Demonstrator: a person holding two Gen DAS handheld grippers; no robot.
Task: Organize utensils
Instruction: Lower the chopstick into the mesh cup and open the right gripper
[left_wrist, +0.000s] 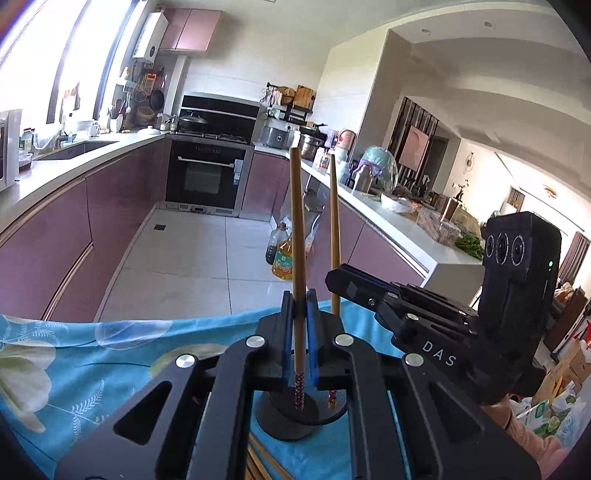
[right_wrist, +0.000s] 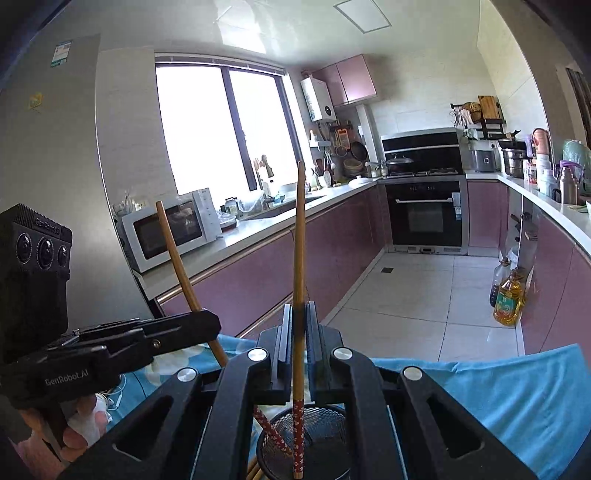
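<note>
Each gripper is shut on one wooden chopstick with a red patterned end, held upright over a black mesh utensil holder (right_wrist: 325, 435). My left gripper (left_wrist: 300, 306) clamps a chopstick (left_wrist: 297, 221) whose red end reaches down to the holder (left_wrist: 288, 417). My right gripper (right_wrist: 300, 317) clamps the other chopstick (right_wrist: 299, 240), its red end inside the holder. In the left wrist view the right gripper (left_wrist: 338, 277) comes in from the right, on its chopstick (left_wrist: 334, 206). In the right wrist view the left gripper (right_wrist: 210, 321) comes in from the left, on its chopstick (right_wrist: 177, 258).
The holder stands on a table under a blue floral cloth (left_wrist: 110, 354). More chopsticks (left_wrist: 258, 461) lie on the cloth below the holder. Beyond the table edge lie a tiled floor (left_wrist: 184, 251), purple cabinets, an oven and oil bottles (right_wrist: 508, 295).
</note>
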